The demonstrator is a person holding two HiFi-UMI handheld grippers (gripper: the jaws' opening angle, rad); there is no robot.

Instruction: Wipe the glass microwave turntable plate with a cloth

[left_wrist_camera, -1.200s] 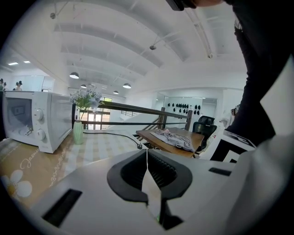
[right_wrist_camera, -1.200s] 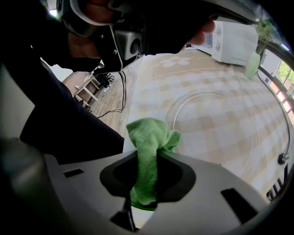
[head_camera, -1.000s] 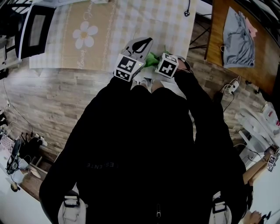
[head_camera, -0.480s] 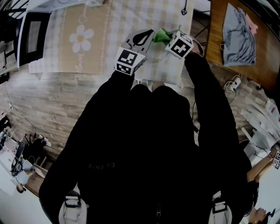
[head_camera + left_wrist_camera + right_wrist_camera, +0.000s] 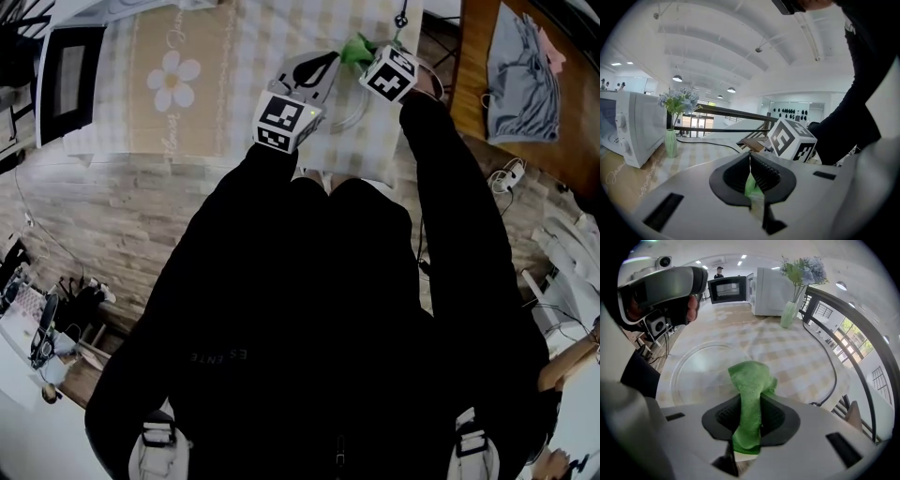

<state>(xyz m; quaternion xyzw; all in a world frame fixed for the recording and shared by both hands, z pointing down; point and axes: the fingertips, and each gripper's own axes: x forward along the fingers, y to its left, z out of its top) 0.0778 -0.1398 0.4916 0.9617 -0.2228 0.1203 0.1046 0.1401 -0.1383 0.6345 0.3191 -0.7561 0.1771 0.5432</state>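
The clear glass turntable plate (image 5: 701,364) lies on the checked tablecloth, just ahead of my right gripper (image 5: 749,420). That gripper is shut on a green cloth (image 5: 750,380), whose bunched end sticks out over the plate's near rim. In the head view the cloth (image 5: 354,47) shows beyond the right marker cube, with the plate's rim (image 5: 349,111) beside it. My left gripper (image 5: 752,180) has its jaws nearly together on a thin, pale glassy edge, with green showing behind it. It sits at the plate's left side (image 5: 319,67).
A white microwave (image 5: 771,284) with its door open and a green vase of flowers (image 5: 790,312) stand at the table's far end. A black cable (image 5: 829,371) curves along the right edge. A wooden table with a grey garment (image 5: 525,75) stands to the right.
Both grippers have moved away from my body and farther onto the table. The right one carried the green cloth up and to the right.
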